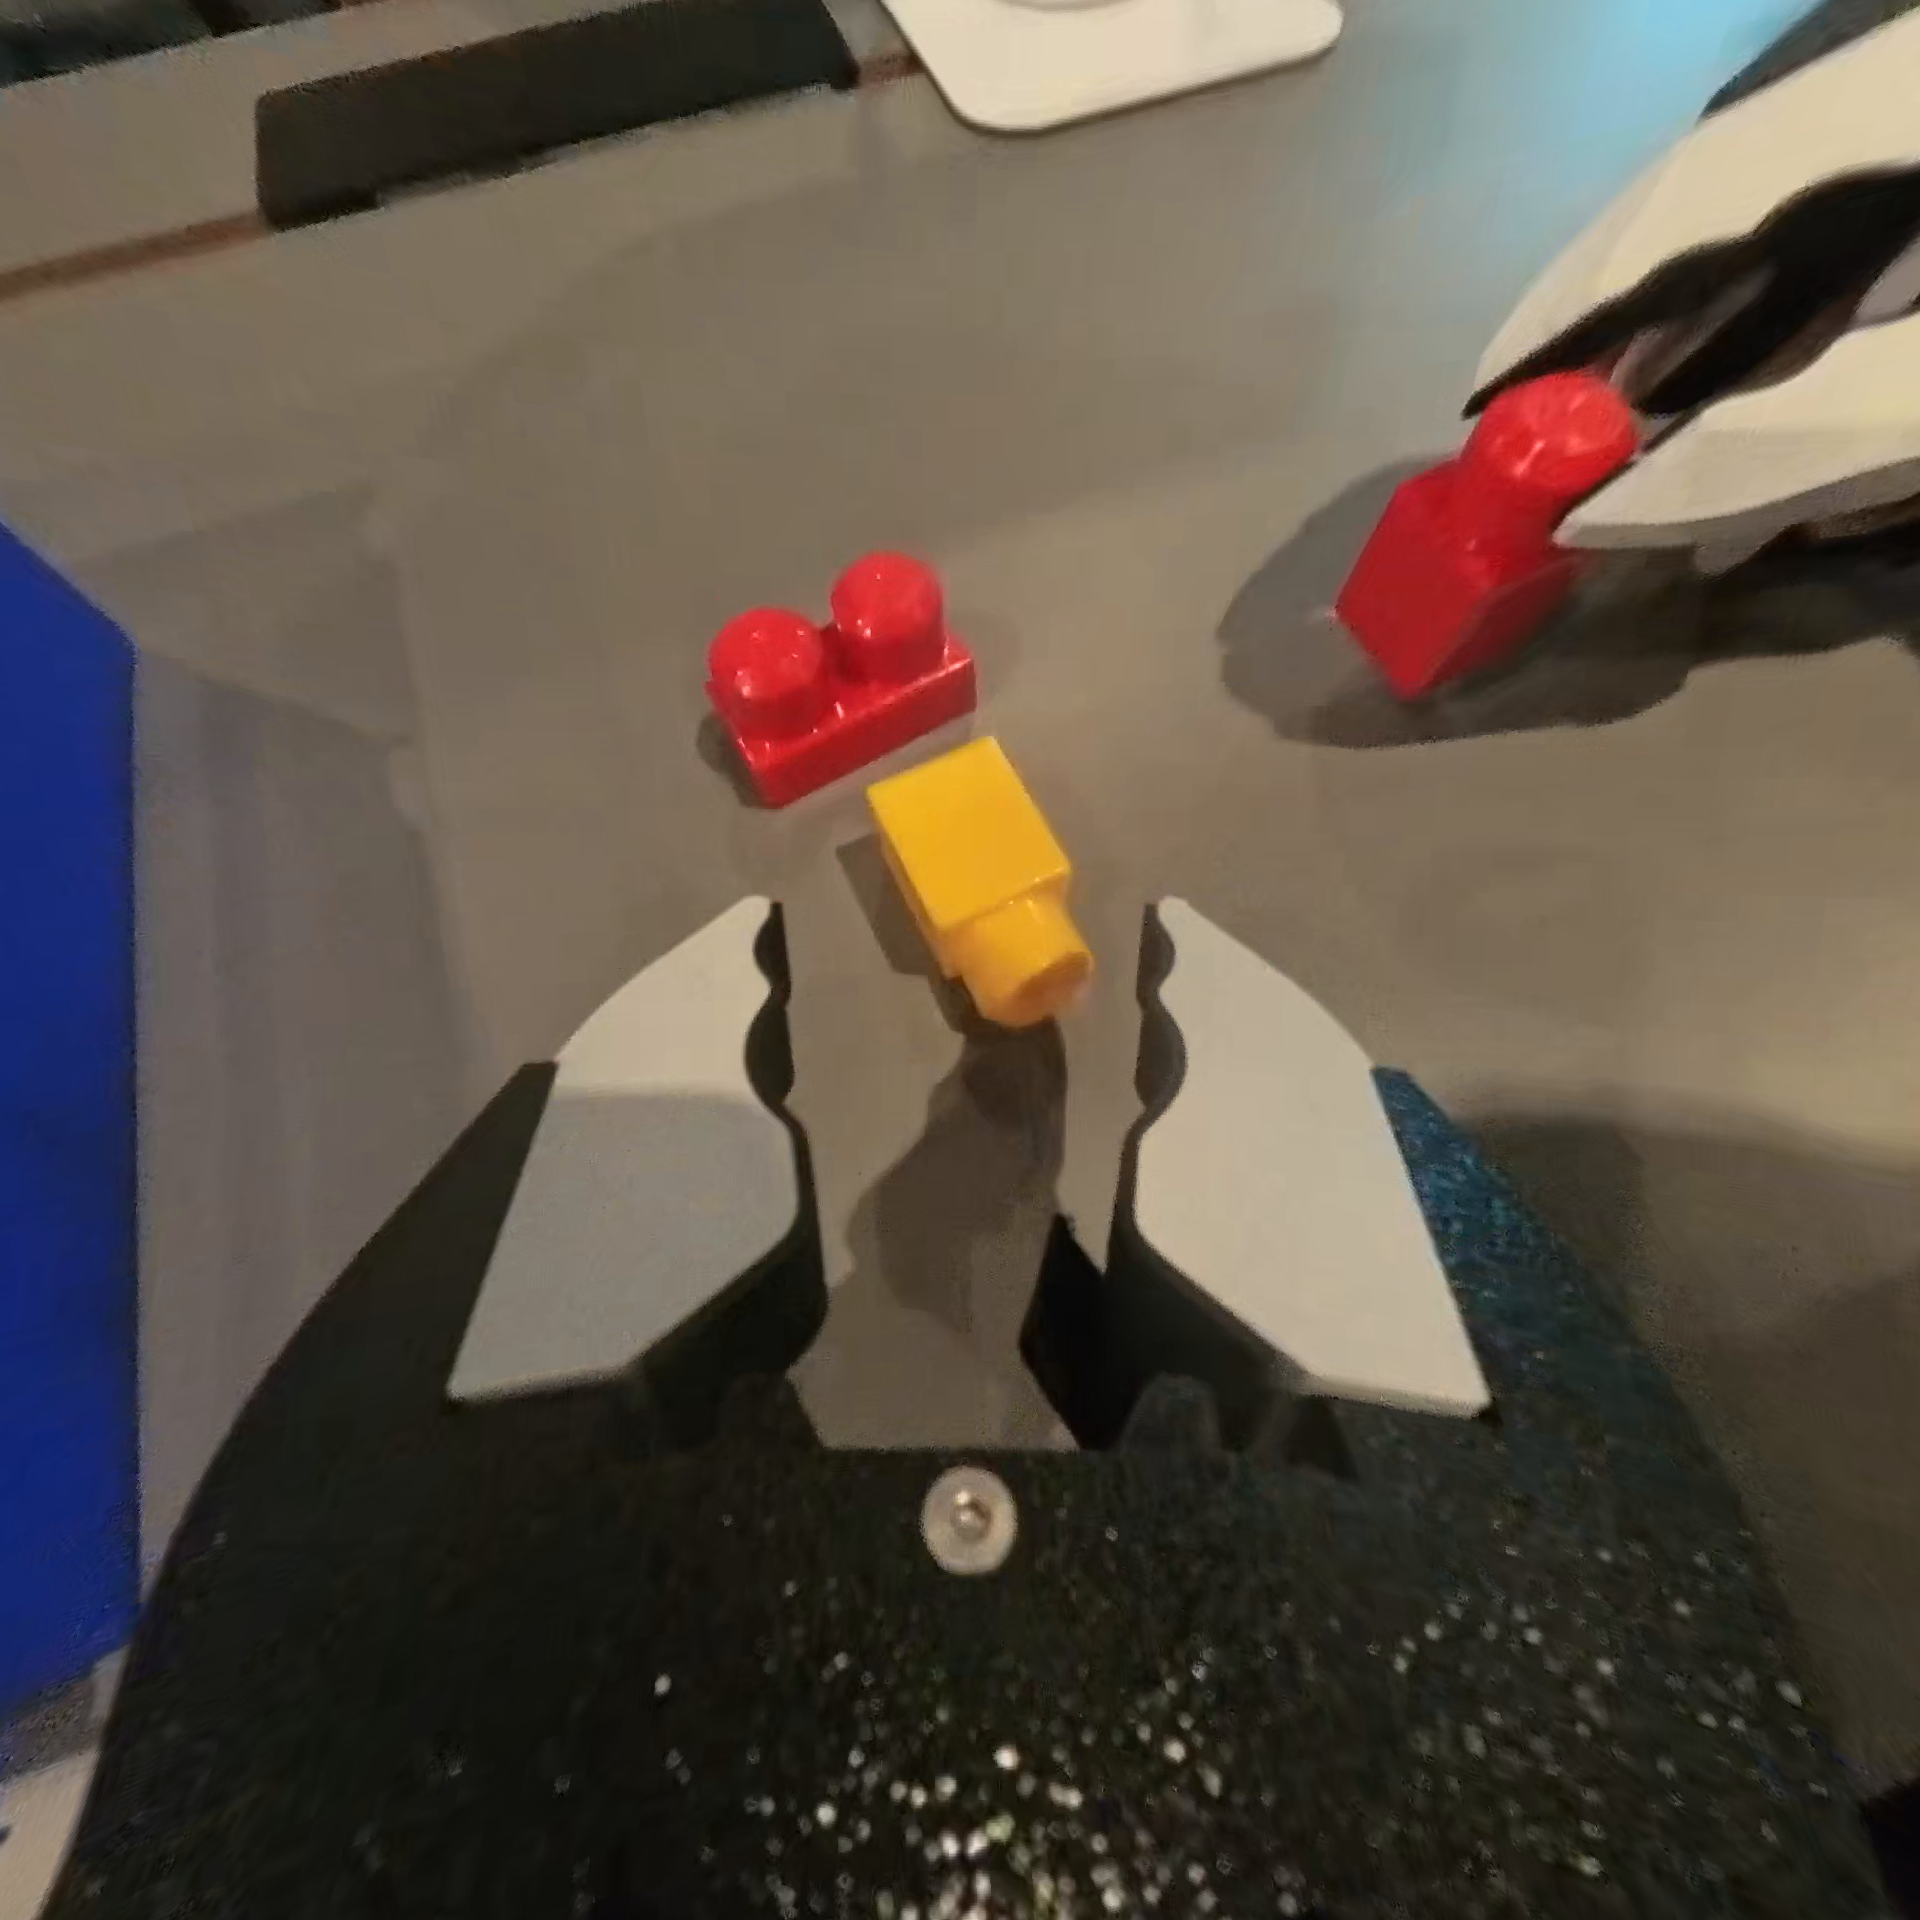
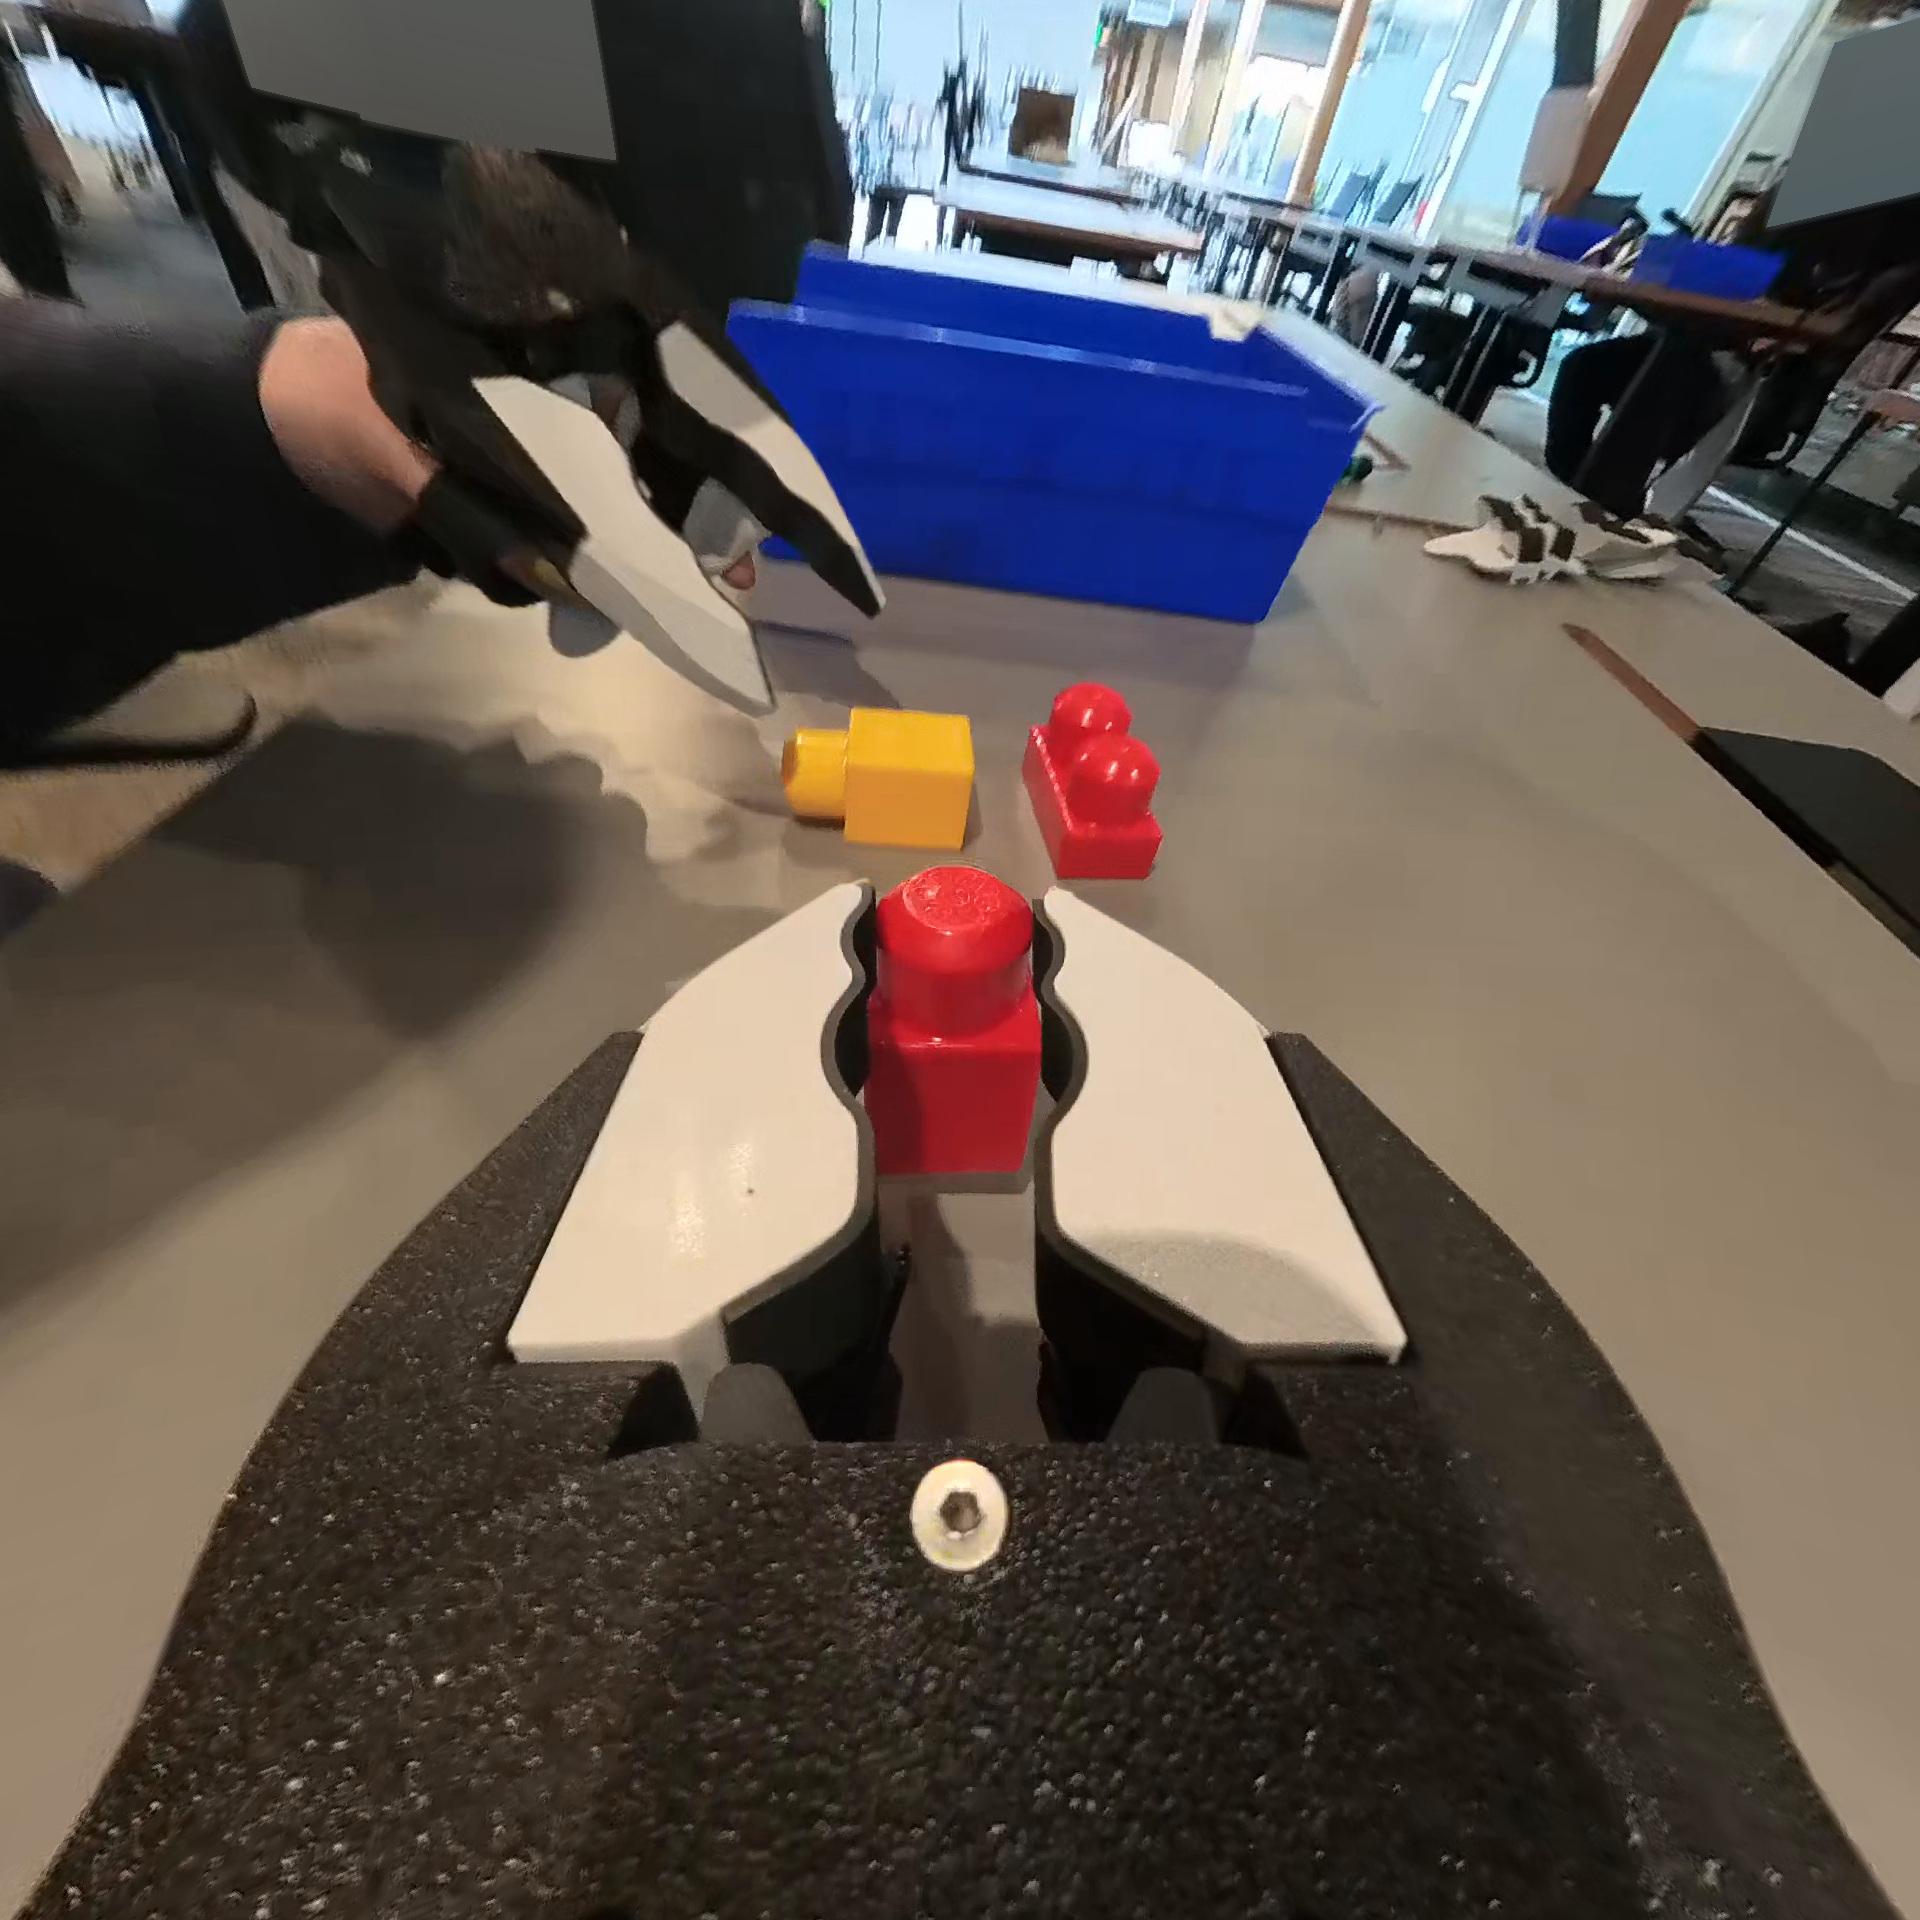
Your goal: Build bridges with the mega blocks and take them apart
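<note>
A yellow one-stud block [image 1: 971,873] lies on its side on the grey table, its stud toward my left gripper [image 1: 961,914], which is open and empty just short of it. A red two-stud block [image 1: 842,675] stands upright right behind the yellow one. My right gripper [image 2: 954,904] is shut on a red one-stud block [image 2: 954,1039]; it also shows in the left wrist view [image 1: 1475,530] at the right, tilted with its base near the table. In the right wrist view the yellow block [image 2: 899,774] and red two-stud block [image 2: 1096,800] lie ahead, and the left gripper [image 2: 821,649] hovers above left of them.
A blue bin [image 2: 1039,436] stands on the table behind the blocks and fills the left edge of the left wrist view [image 1: 62,1039]. A black bar [image 1: 551,114] and a white flat base [image 1: 1122,52] lie at the far edge. A person's hand [image 2: 322,426] holds the left gripper.
</note>
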Demonstrator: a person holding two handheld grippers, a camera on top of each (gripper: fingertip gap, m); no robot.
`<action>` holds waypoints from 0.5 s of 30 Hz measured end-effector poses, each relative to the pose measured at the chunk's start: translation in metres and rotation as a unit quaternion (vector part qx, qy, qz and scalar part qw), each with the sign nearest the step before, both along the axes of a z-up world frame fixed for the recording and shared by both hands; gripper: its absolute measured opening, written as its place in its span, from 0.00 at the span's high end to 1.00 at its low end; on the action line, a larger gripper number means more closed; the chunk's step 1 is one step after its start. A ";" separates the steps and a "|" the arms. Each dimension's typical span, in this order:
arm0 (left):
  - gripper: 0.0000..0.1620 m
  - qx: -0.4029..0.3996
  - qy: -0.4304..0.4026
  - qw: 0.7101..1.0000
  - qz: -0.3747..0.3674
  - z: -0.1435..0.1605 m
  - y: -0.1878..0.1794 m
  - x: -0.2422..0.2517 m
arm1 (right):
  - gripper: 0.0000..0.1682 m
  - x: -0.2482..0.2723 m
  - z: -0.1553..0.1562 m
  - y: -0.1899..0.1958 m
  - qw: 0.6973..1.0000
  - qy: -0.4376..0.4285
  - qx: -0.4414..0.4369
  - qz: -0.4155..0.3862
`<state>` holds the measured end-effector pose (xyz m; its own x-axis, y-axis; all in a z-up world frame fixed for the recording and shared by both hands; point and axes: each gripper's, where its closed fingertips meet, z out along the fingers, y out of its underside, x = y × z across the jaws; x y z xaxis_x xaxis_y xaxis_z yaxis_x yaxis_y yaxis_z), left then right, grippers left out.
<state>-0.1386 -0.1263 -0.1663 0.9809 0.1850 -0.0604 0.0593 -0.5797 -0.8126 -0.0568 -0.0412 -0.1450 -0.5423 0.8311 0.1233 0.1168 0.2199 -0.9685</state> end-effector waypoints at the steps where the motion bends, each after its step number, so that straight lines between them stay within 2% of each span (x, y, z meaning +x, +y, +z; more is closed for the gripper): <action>1: 0.63 -0.006 0.006 1.000 -0.001 -0.003 0.002 0.002 | 0.83 0.000 -0.002 -0.001 1.000 -0.002 0.007 0.001; 8: 0.64 -0.071 0.021 0.997 0.009 -0.026 0.007 0.006 | 0.83 0.001 -0.012 -0.002 0.998 -0.015 0.056 0.009; 12: 0.59 -0.083 0.014 0.996 0.029 -0.030 0.009 0.003 | 0.83 0.003 -0.015 -0.002 0.997 -0.020 0.071 0.014; 15: 0.62 -0.109 0.019 0.993 0.038 -0.037 0.006 0.001 | 0.83 0.005 -0.016 -0.001 0.997 -0.019 0.075 0.019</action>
